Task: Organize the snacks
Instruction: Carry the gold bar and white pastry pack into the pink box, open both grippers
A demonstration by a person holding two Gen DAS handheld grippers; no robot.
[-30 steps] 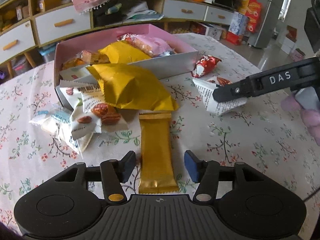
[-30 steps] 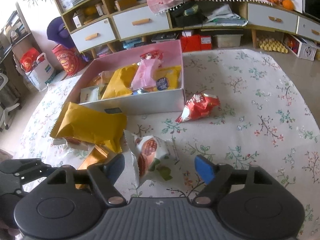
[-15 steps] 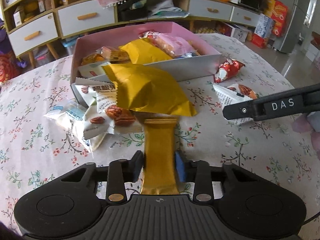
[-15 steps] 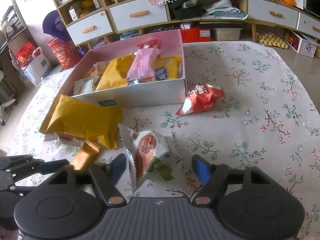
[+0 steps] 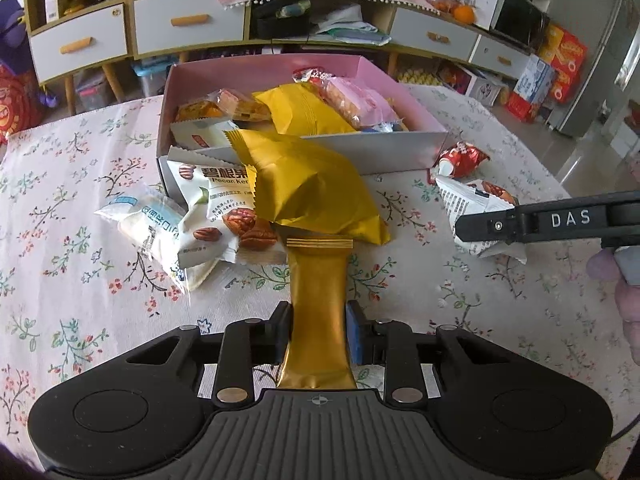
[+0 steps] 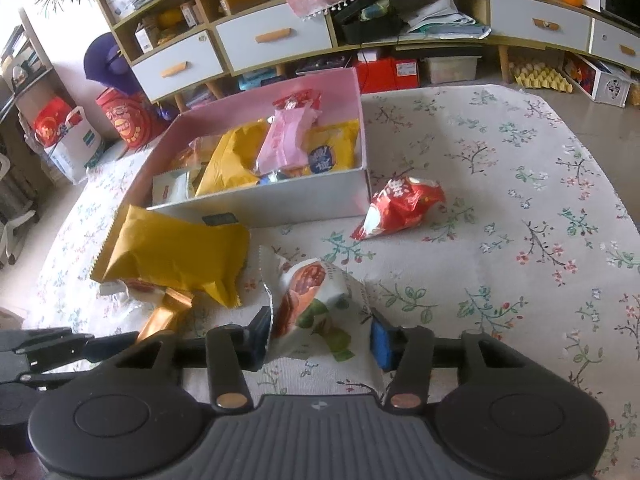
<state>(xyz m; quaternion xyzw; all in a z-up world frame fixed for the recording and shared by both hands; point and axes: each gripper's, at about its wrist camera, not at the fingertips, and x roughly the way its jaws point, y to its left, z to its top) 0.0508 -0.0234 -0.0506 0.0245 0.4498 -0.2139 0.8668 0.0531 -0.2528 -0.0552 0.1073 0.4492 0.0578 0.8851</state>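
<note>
The left claw [image 5: 318,332] has just been closing and its pads now press both sides of a slim gold foil snack bar [image 5: 317,304] lying on the floral-clothed worktop [image 5: 80,280], just below a large yellow foil pouch [image 5: 308,188]. The right claw [image 6: 320,334] has also been closing around a white pecan-printed snack packet [image 6: 316,300]; its left pad touches the wrapper, its blue right pad stands just clear. Both lie before the pink cardboard box [image 6: 304,200] of snacks.

Your left gripper [image 5: 318,330] has just been closing and now pinches the slim gold snack bar [image 5: 318,300] on the floral tablecloth [image 5: 80,300].
</note>
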